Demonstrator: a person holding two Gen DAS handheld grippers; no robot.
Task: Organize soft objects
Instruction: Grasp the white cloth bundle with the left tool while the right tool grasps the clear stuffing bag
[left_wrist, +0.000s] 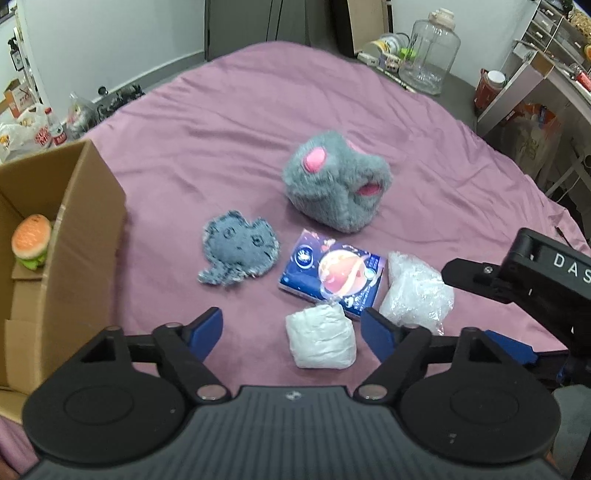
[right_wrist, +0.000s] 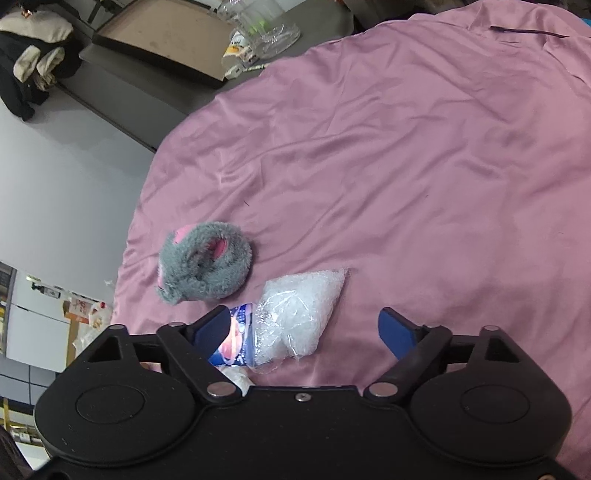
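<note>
Left gripper (left_wrist: 291, 328) spread wide above white pack (left_wrist: 320, 336), right gripper (right_wrist: 303, 328) likewise agape, both holding nothing

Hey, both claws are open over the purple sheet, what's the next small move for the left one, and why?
Probably lower the left claw onto the white wrapped bundle and close. Its jaws stand open and empty, and the bundle already lies between them, nearest of the loose items. The cardboard box holding the burger toy sits just to the left, a short carry.
</note>
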